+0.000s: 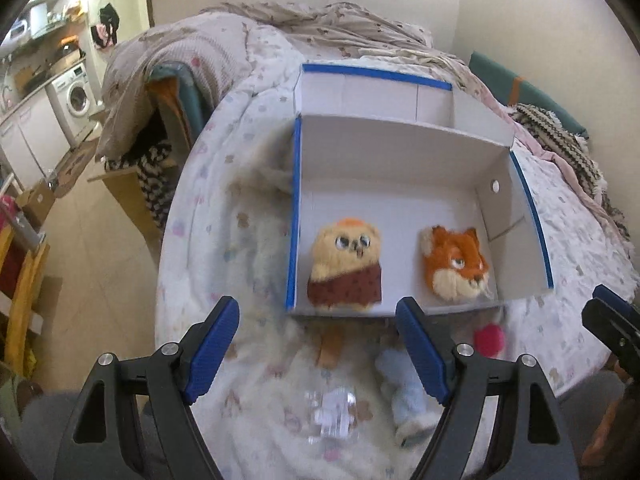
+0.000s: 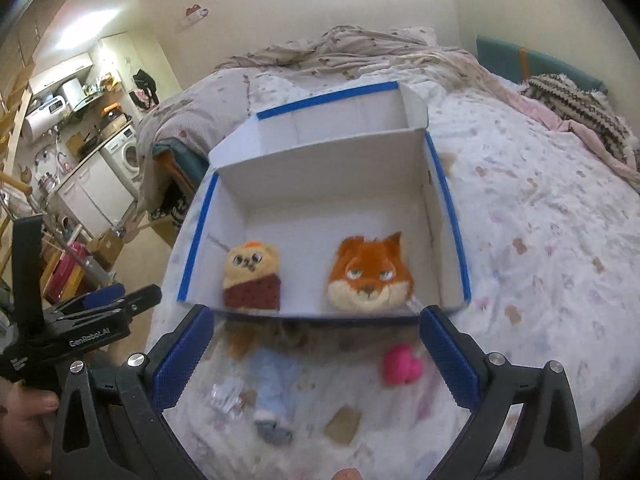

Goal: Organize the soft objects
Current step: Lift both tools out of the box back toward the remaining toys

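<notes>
A white box with blue-taped rims [image 1: 296, 216] [image 2: 448, 200] sits open on the bed. Inside lie a yellow owl plush with a maroon bib [image 1: 346, 266] [image 2: 252, 278] on the left and an orange fox-head plush [image 1: 456, 264] [image 2: 370, 274] on the right. In front of the box lie a pink plush [image 1: 490, 338] [image 2: 400, 364], a light-blue soft toy [image 1: 408, 396] [image 2: 272, 388] and an orange-brown piece [image 1: 330, 346] [image 2: 240, 340]. My left gripper [image 1: 320, 344] is open and empty above them. My right gripper [image 2: 316, 352] is open and empty too.
A clear plastic item [image 1: 332, 416] [image 2: 228, 398] and a tan card [image 2: 342, 426] lie on the floral quilt [image 2: 540, 240]. Rumpled blankets [image 1: 320, 20] pile at the bed's far end. The bed's left edge drops to the floor, with a washing machine [image 1: 76, 98] beyond.
</notes>
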Tool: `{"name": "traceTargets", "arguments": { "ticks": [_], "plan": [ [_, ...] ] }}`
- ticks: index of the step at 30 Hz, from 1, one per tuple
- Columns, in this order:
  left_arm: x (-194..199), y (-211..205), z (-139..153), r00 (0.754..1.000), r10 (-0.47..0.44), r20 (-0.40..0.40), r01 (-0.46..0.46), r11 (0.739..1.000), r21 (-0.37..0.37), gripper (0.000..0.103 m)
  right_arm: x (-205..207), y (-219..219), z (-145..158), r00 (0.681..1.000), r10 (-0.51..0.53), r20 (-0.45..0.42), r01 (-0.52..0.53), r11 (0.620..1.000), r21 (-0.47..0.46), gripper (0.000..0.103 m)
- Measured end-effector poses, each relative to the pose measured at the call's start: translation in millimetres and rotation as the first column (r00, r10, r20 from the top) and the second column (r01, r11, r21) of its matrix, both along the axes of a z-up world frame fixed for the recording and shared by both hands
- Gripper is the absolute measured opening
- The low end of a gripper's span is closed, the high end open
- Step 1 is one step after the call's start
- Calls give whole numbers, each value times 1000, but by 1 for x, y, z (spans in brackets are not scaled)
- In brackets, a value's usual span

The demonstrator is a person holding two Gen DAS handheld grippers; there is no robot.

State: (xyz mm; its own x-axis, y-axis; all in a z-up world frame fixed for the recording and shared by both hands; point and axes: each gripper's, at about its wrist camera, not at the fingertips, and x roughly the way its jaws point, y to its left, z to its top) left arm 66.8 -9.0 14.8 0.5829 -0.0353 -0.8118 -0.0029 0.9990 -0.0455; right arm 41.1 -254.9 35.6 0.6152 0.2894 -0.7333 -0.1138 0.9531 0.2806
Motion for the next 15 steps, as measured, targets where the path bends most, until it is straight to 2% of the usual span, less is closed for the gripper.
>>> {"name": "traceTargets", "arguments": {
  "ticks": [5, 10, 15],
  "plan": [
    [-19, 7, -23, 999, 19, -40, -18, 1000, 16, 79, -20, 13, -10, 1000, 20, -21, -20, 999, -28, 103],
    [-27, 19, -50, 995, 61, -78, -60, 998, 19, 79, -27, 19, -35, 997, 21, -80, -23, 999, -26, 103],
    [-27, 20, -64, 990, 65, -122, -65, 998, 11, 79, -26, 20, -60, 993, 14, -119, -20, 998, -51, 103]
  ]
}}
